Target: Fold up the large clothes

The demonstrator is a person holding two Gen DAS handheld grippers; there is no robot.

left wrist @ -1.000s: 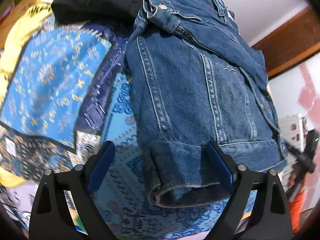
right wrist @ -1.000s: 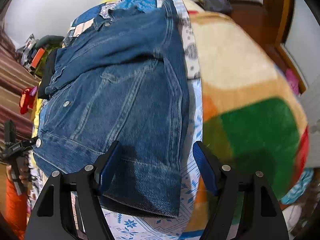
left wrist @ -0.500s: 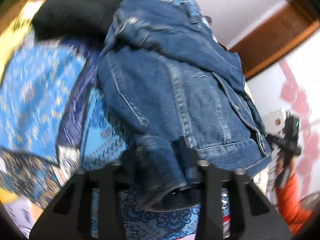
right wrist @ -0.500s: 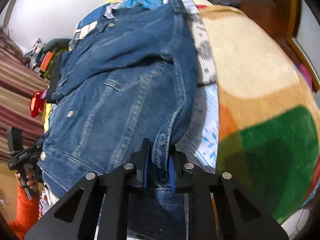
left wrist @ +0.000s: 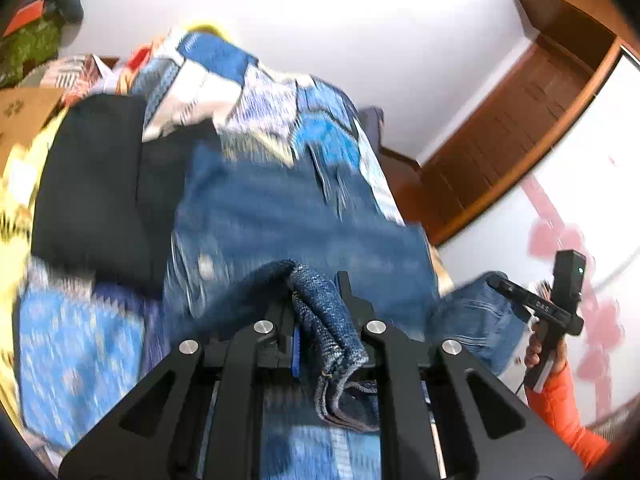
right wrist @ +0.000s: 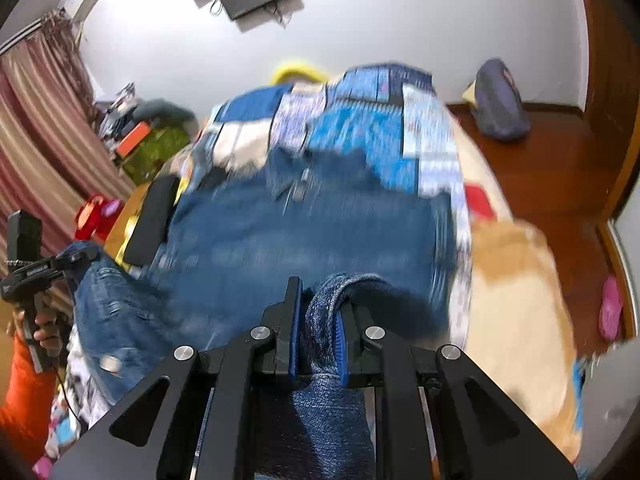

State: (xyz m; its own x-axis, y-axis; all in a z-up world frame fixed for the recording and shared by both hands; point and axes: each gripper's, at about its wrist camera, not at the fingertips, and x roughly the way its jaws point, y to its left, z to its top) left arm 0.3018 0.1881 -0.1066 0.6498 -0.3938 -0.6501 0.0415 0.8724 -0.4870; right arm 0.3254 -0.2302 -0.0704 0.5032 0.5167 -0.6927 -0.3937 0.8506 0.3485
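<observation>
A blue denim jacket (left wrist: 288,216) lies spread over the bed, blurred by motion. My left gripper (left wrist: 316,292) has its jaws closing on a bunched corner of the jacket's hem (left wrist: 328,328), with the pads pressing the denim. In the right wrist view the jacket (right wrist: 304,232) fills the middle, and my right gripper (right wrist: 318,304) is shut on the other hem corner (right wrist: 324,312). Both corners are raised off the bed. Each wrist view also shows the opposite gripper at the frame's side, the right gripper (left wrist: 496,280) and the left gripper (right wrist: 80,256), each with denim hanging from it.
A black garment (left wrist: 92,188) lies left of the jacket on the blue patterned bedspread (left wrist: 80,344). A beige blanket (right wrist: 516,300) covers the bed's right side. A wooden door (left wrist: 520,128), a striped curtain (right wrist: 40,128) and an orange sleeve (left wrist: 560,412) border the scene.
Both grippers went from open around the hem to shut on it. They then rose with the denim, and the views tipped up toward the wall.
</observation>
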